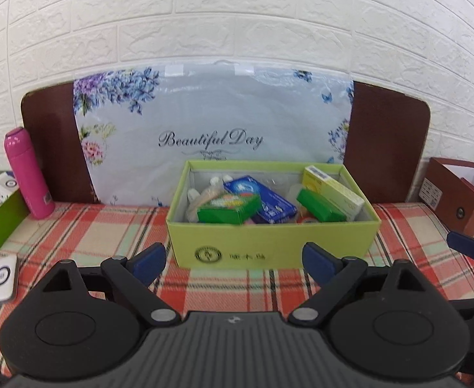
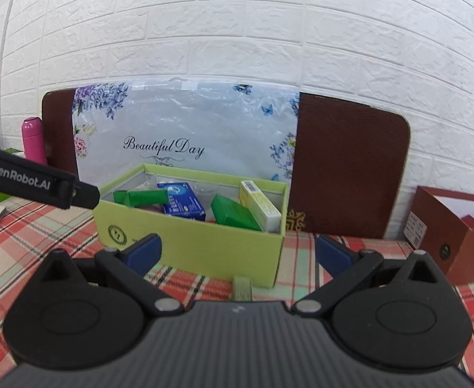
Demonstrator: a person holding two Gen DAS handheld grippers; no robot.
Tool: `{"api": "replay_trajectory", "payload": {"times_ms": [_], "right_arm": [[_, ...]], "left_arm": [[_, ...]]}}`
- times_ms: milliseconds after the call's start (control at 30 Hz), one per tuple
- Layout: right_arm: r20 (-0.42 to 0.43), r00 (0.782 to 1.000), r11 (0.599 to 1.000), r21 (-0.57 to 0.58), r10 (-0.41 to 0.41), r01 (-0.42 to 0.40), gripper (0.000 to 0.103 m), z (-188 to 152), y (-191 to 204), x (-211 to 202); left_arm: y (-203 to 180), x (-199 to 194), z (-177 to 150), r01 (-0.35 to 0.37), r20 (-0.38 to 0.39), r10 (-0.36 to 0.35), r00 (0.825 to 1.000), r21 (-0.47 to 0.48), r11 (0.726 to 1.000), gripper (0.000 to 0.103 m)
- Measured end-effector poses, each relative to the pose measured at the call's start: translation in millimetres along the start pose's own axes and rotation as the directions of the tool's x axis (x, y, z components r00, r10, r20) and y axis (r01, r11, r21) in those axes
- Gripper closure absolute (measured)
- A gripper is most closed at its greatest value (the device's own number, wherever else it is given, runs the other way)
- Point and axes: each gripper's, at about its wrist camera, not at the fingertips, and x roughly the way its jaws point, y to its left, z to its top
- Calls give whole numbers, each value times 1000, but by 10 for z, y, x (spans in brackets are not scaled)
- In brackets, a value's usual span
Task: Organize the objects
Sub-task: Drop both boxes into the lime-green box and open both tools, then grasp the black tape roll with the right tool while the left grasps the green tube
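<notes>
Two grippers (both spread wide) face rect. cardboard box (image 1: 269,245) w/ cartons.

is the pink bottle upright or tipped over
Upright: the pink bottle stands on its base on the plaid cloth, cap on top, beside the brown board.

"Beautiful Day" on floral plastic bag (image 1: 211,123), "GenRobot.AI" on black gripper arm (image 2: 26,177)

Both wrist views low over plaid cloth (image 1: 84,226), facing wall; share nearby green box (image 1: 269,242) (image 2: 204,245).
</notes>
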Motion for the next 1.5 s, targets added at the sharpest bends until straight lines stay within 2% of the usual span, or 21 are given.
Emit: {"api": "replay_trajectory", "payload": {"times_ms": [167,433,667,700,767,867,1067,1100,1133,1267,1400,1500], "right_arm": [[-32,999,999,37,-11,12,0,-197,-47,-217],[-121,992,997,60,-30,37,0,-638,-127,-458],[-150,989,998,57,-3,12,1,-835,-150,-353],[-149,989,999,51,4,4,3,-831,-156,-277],[-156,988,1000,27,18,-14,21,-794,-160,-88],[-167,986,1000,1,15,-15,32,-708,-157,221],[-192,980,999,-11,48,-51,34,-661,-160,711],[-197,979,998,-18,52,-56,41,-676,-158,759],[-217,974,997,-29,57,-65,58,-690,-159,795],[-206,976,996,-29,74,-82,59,-777,-214,596],[-204,976,997,8,80,-80,59,-904,-326,232],[-203,976,996,54,76,-66,59,-985,-403,-1]], "left_arm": [[-35,-85,-223,-4,-42,3,999,-13,1000,9],[-47,-117,-548,33,-120,-36,992,-29,999,9],[-109,-110,-636,100,-161,-107,981,-51,994,9],[-105,-111,-641,104,-162,-111,980,-52,993,9],[-92,-106,-647,103,-166,-110,980,-51,993,9],[-41,-93,-654,104,-172,-113,979,-63,993,9],[16,14,-638,107,-200,-122,972,-84,991,9],[13,41,-633,110,-206,-125,970,-85,990,9],[7,74,-626,114,-214,-130,968,-87,990,9],[-74,201,-561,154,-200,-172,965,-104,983,9],[-334,485,-460,224,-205,-242,948,-109,969,9],[-568,771,-373,250,-209,-270,940,-119,961,9]]}}
